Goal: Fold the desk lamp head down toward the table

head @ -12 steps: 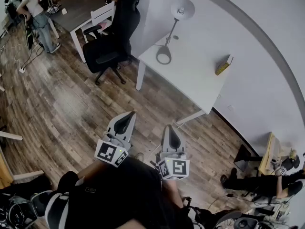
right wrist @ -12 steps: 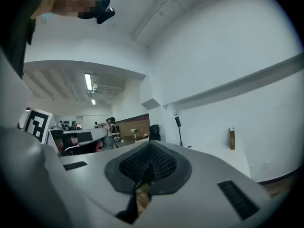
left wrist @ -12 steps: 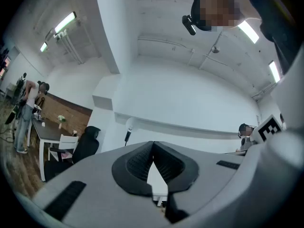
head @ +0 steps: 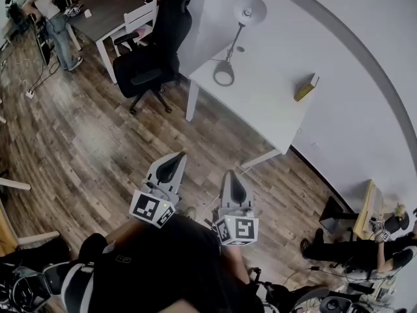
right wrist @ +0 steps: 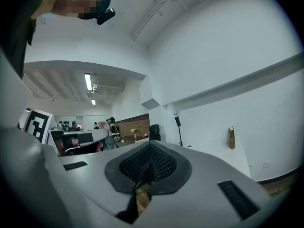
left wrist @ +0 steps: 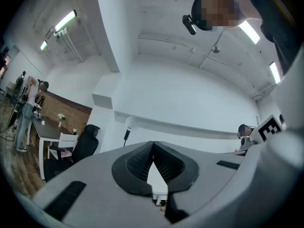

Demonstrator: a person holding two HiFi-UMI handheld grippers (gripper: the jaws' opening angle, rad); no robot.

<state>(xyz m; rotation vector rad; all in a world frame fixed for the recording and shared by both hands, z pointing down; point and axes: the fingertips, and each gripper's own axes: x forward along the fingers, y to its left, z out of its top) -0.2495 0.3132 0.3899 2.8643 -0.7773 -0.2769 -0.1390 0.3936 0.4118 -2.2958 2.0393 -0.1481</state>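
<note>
My left tongs (head: 173, 162) and right tongs (head: 232, 178) are both clenched on nothing, well short of the white table (head: 267, 109). The desk lamp (head: 236, 39) stands on the table's far corner, its head raised.

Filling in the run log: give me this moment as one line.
task: not started | left hand-held gripper: shut, empty | right hand-held gripper: shut, empty | desk lamp: head raised, untouched
</note>
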